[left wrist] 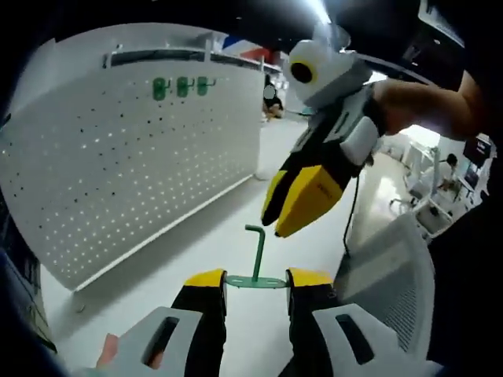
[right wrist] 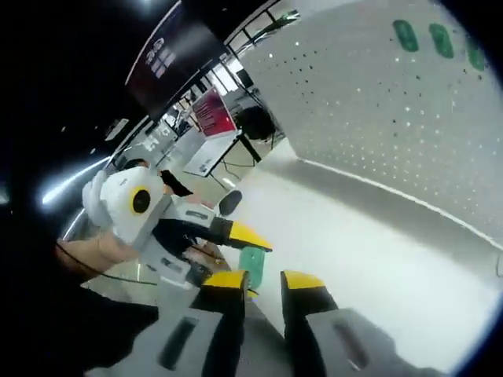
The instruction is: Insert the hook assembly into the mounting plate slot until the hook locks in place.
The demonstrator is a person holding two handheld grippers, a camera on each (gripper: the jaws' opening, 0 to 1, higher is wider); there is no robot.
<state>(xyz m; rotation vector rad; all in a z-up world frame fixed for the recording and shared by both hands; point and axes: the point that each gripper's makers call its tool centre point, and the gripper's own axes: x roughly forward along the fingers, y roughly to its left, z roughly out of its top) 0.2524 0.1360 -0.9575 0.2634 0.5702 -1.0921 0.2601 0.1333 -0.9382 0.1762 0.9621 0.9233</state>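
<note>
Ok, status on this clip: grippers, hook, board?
Left gripper shut on green hook, base plate between its jaws. Right gripper hovering above, empty; open or shut unclear. White pegboard ahead, three green hooks mounted. Path looks unobstructed.

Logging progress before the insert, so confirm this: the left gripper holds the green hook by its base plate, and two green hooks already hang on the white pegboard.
Not quite: three green hooks, not two, hang on the white pegboard, as the left gripper view shows. The rest stands: the left gripper holds the green hook by its base plate.
</note>
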